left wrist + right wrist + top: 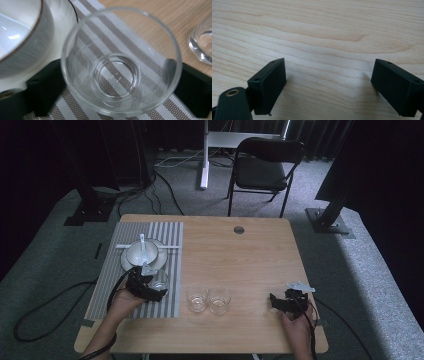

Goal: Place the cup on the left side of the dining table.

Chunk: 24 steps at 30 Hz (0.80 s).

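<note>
At the desk's [250,255] near edge, the right hand-held gripper [329,85] rests with jaws spread wide over bare wood. At nine o'clock from it stand two empty glasses [207,299]. Further left, the left hand-held gripper [117,85] brackets a clear glass [121,62] on the striped mat [167,237]; grip contact unclear. Beyond, at twelve o'clock, sits a white bowl [142,251].

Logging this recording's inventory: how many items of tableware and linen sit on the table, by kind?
Clear glass cups: 3
White ceramic bowl: 1
White plate: 1
White spoon: 1
Grey striped placemat: 1
Total: 7
</note>
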### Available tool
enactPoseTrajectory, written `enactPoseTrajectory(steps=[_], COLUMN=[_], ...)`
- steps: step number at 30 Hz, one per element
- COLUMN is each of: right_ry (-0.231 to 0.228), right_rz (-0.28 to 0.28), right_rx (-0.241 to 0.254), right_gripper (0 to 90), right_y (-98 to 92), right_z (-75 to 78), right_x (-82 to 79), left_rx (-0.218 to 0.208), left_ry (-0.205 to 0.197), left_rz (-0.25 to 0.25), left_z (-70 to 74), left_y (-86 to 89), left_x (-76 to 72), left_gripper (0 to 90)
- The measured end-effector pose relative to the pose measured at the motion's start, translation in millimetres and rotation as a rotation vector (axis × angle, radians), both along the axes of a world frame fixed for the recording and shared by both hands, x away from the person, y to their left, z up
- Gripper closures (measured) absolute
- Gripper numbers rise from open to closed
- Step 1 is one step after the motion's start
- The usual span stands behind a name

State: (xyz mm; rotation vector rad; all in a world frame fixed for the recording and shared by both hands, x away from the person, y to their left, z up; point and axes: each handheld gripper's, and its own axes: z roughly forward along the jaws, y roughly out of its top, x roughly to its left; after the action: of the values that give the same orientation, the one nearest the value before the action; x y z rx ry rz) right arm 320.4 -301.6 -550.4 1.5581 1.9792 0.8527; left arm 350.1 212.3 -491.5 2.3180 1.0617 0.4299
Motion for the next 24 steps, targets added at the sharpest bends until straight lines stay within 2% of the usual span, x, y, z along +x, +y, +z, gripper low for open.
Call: enactPoseTrajectory(steps=[2, 3, 8, 10, 15, 21, 24], right_ry=[0.0, 0.0, 0.0, 0.0, 0.001, 0.001, 0.001], right_rz=[0.0, 0.0, 0.0, 0.0, 0.0, -0.001, -0.001], right_rx=[0.0, 0.0, 0.0, 0.0, 0.0, 0.001, 0.001], right_gripper=[12.1, 12.1, 12.1, 12.1, 12.1, 12.1, 12.1], right_y=[0.1, 0.0, 0.0, 0.0, 0.1, 0.1, 0.2], right_z=[0.0, 0.0, 0.0, 0.0, 0.1, 0.1, 0.1], right_x=[0.0, 0.0, 0.0, 0.0, 0.0, 0.0, 0.0], left_rx=[-0.009, -0.019, -0.017, -0.017, -0.016, -0.051, -0.039], left_ry=[-0.003, 0.008, -0.025, -0.025, -0.017, -0.009, -0.004], left_rz=[0.003, 0.009, 0.005, 0.005, 0.042, 0.079, 0.097], left_z=[-1.4, -3.6, -9.5, -9.5, -18.5, -26.8, -30.7], left_y=[0.3, 1.7, 6.6, 6.6, 16.5, 30.7, 38.2], left_x=[-1.5, -2.0, -6.9, -6.9, -15.0, -23.5, -26.5], left_gripper=[0.1, 0.1, 0.1, 0.1, 0.2, 0.2, 0.3])
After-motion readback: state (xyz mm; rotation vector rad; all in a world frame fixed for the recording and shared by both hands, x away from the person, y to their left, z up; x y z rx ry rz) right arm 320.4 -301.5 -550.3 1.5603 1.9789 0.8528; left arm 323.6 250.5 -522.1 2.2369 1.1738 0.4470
